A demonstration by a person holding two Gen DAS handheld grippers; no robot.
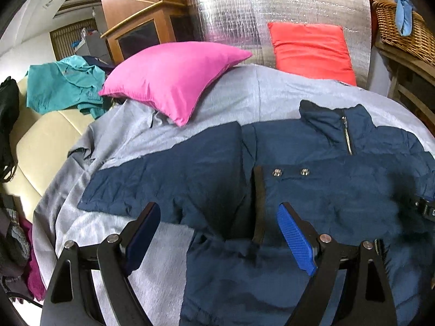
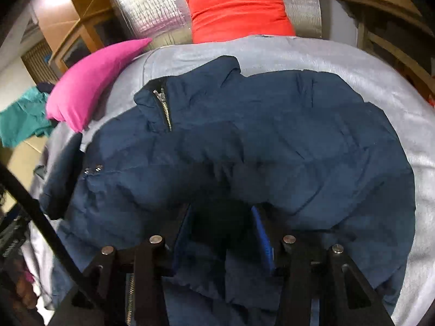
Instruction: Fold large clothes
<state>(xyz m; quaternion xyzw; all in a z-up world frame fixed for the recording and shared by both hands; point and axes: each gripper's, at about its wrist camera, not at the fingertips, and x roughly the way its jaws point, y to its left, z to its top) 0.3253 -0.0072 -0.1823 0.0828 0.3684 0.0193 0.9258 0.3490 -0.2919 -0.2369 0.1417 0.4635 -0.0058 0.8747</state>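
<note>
Left wrist: left gripper (image 1: 218, 237) spread wide, empty, above puffy navy zip-collar jacket (image 1: 312, 190) flat on grey bedsheet (image 1: 244, 97). Right wrist: right gripper (image 2: 221, 235) part-closed around dark fabric bunch; firm grip uncertain. Best lifted high, folded evenly across.

Both fisheye views bend hard and go black at the corners, soft indoor light glares off the crinkled silver foil panel (image 1: 272, 13), the left one's fairly sharp, and the right one's smeared with blur, muddy dark around the puffy navy jacket (image 2: 272, 135).
</note>
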